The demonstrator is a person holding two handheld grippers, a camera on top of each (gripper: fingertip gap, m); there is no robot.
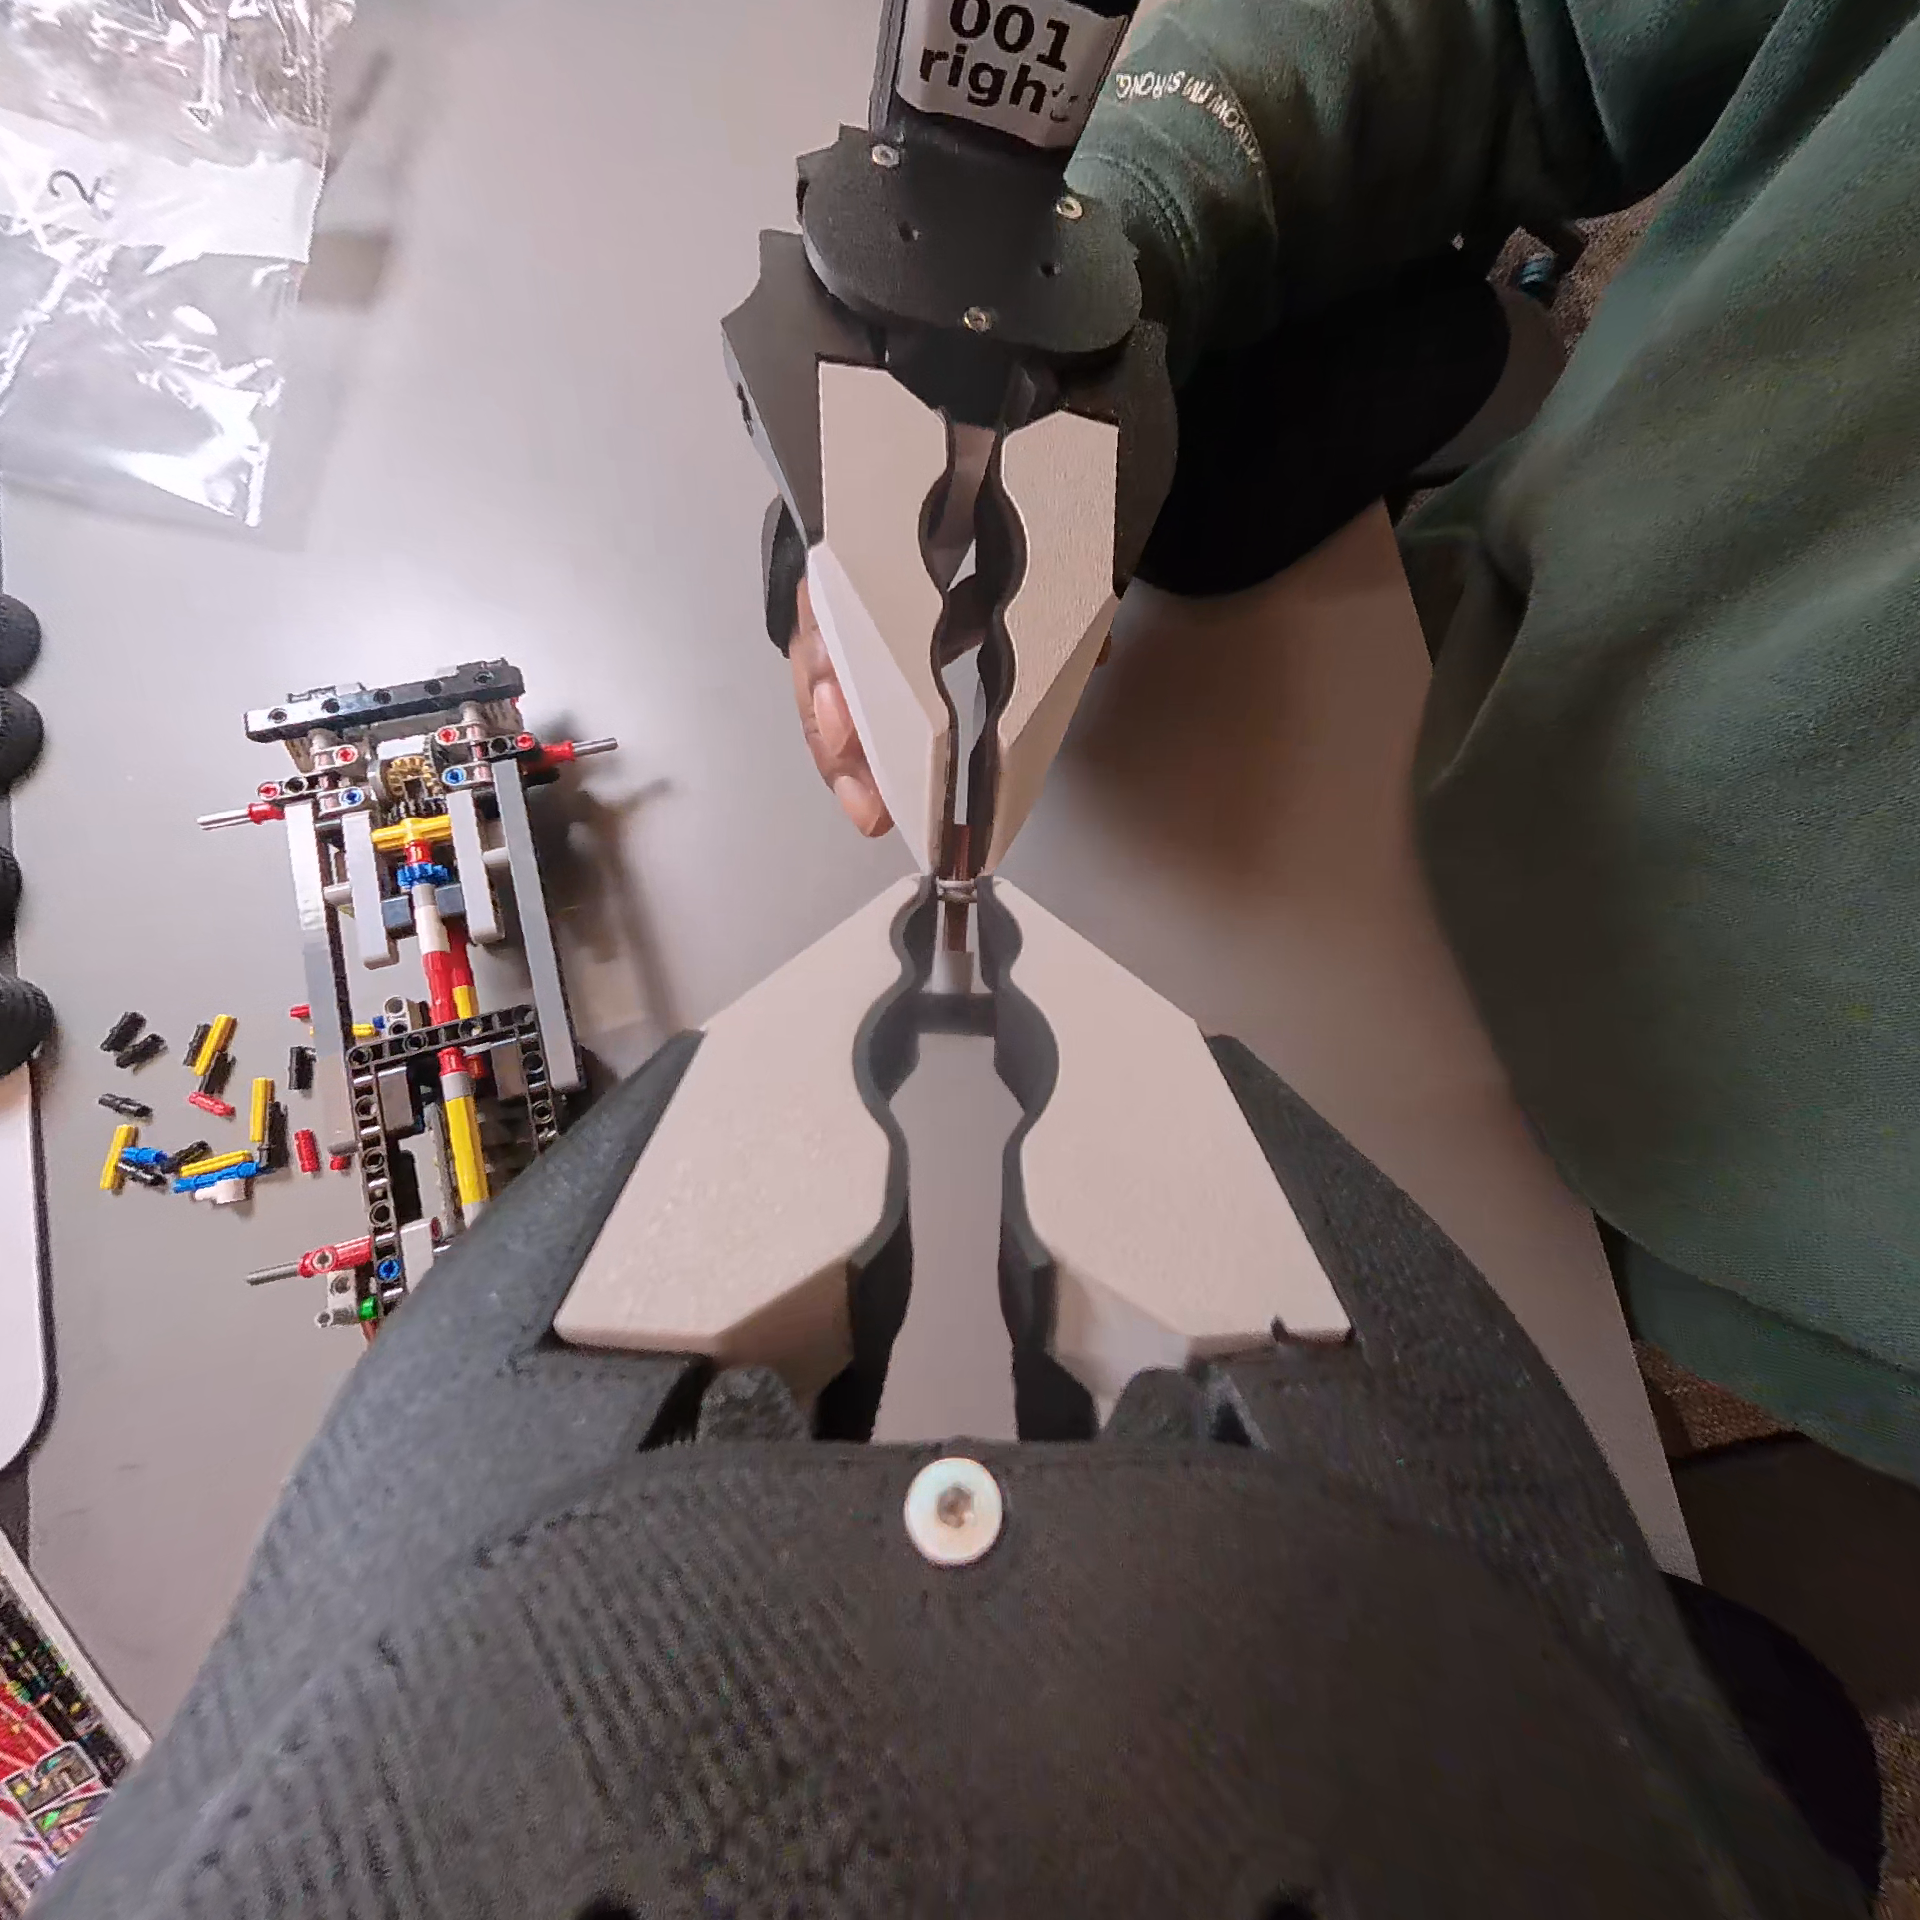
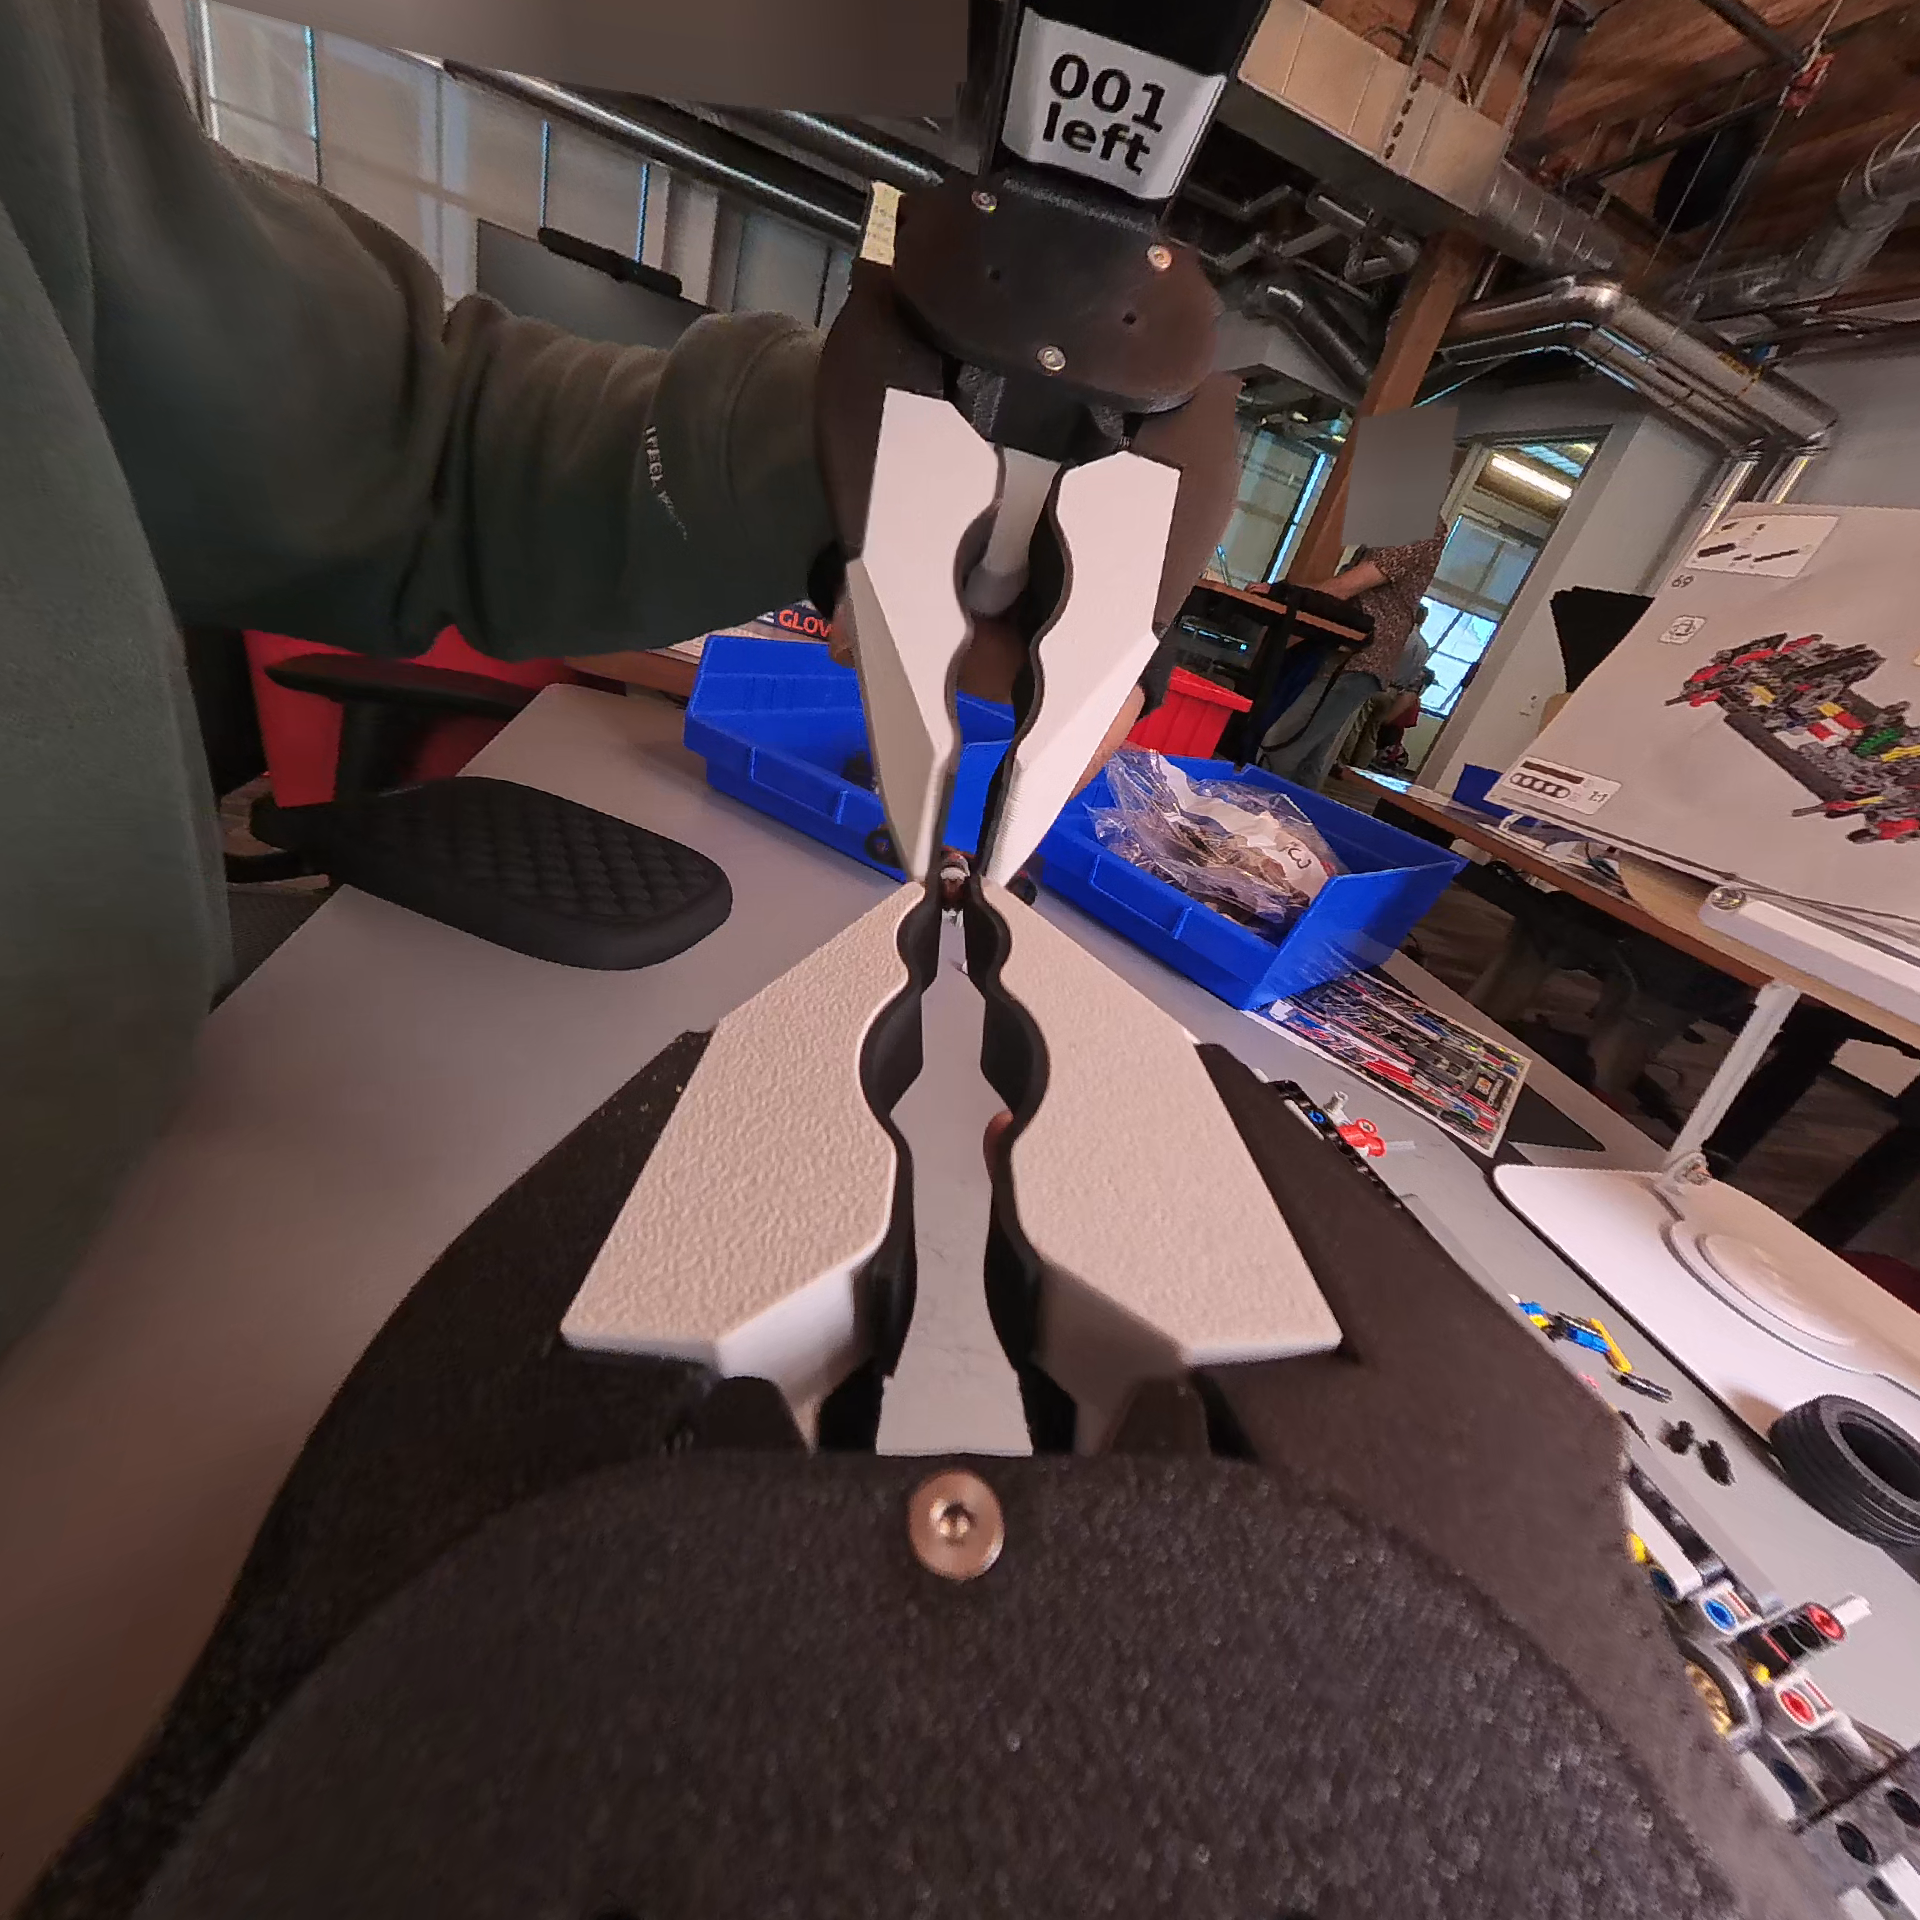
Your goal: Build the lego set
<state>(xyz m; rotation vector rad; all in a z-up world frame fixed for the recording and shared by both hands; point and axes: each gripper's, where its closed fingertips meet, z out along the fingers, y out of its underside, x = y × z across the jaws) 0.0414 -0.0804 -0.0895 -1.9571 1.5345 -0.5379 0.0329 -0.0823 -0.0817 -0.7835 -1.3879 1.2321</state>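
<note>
The left gripper (image 1: 954,891) and the right gripper (image 1: 958,854) are meeting tip to tip above the grey table (image 1: 582,436). Between the tips a thin dark brown axle (image 1: 956,847) is sitting, with a small light grey piece (image 1: 952,971) on the end inside the left gripper. The fingers of the left gripper are pressing together on the grey piece, and the fingers of the right gripper are closing on the brown axle. In the right wrist view the same meeting point is showing, where the right gripper (image 2: 952,902) is facing the left gripper (image 2: 958,864), but the small parts are hard to see there.

The half-built lego chassis (image 1: 416,987) is lying flat on the table, well to the left of the meeting tips in the left wrist view. Just beside the chassis, on its left side, loose yellow, black, red and blue pins (image 1: 197,1101) are lying scattered. Farther behind the chassis a clear plastic bag (image 1: 145,270) is lying. In the right wrist view two blue bins (image 2: 1195,883) are standing on the table behind the grippers, and an open instruction booklet (image 2: 1766,707) is leaning at the right.
</note>
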